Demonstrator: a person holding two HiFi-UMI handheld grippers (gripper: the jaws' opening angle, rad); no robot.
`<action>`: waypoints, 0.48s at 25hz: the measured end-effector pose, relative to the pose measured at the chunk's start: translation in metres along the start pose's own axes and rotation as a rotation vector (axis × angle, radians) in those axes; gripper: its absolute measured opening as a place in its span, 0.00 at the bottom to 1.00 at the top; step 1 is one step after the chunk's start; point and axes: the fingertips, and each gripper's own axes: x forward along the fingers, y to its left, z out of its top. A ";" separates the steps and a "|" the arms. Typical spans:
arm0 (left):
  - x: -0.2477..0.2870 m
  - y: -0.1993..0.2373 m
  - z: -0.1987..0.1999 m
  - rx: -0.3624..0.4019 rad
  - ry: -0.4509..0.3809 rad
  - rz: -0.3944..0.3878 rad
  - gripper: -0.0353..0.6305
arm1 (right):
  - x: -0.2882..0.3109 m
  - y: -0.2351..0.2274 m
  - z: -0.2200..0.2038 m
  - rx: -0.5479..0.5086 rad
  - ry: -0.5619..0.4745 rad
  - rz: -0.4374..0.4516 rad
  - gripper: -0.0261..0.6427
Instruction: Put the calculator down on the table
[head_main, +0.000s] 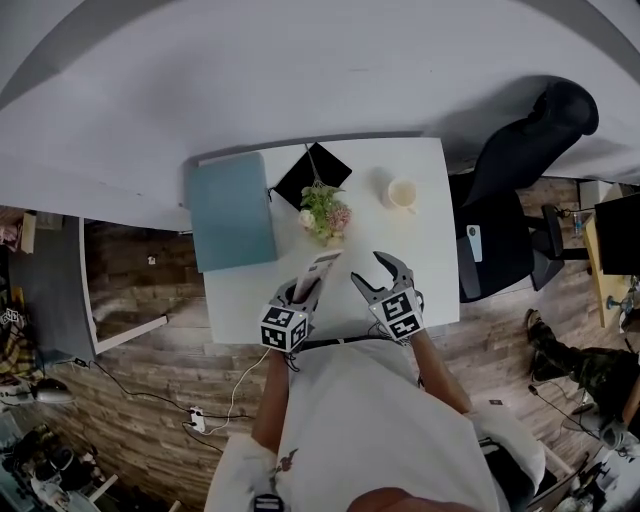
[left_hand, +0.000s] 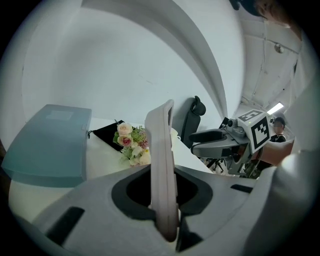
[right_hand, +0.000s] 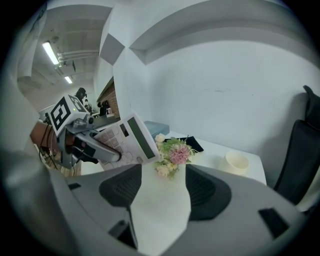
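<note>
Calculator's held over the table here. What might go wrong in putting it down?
The calculator is pinched at one end by the left gripper and tilted; released above the table, it may slap down or skid.
Its far end points toward the flowers; set down further forward, it could knock them.
The right gripper, open and empty, is close beside it and could bump it.

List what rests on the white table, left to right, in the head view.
teal box → flowers → cup
</note>
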 end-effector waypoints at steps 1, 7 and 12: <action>0.001 0.001 -0.002 -0.001 0.005 -0.007 0.15 | 0.001 0.001 -0.001 0.005 0.003 -0.003 0.45; 0.006 0.005 -0.016 -0.024 0.043 -0.056 0.15 | 0.010 0.008 -0.012 0.027 0.038 -0.022 0.45; 0.010 0.010 -0.024 -0.046 0.060 -0.088 0.15 | 0.013 0.014 -0.023 0.049 0.061 -0.045 0.45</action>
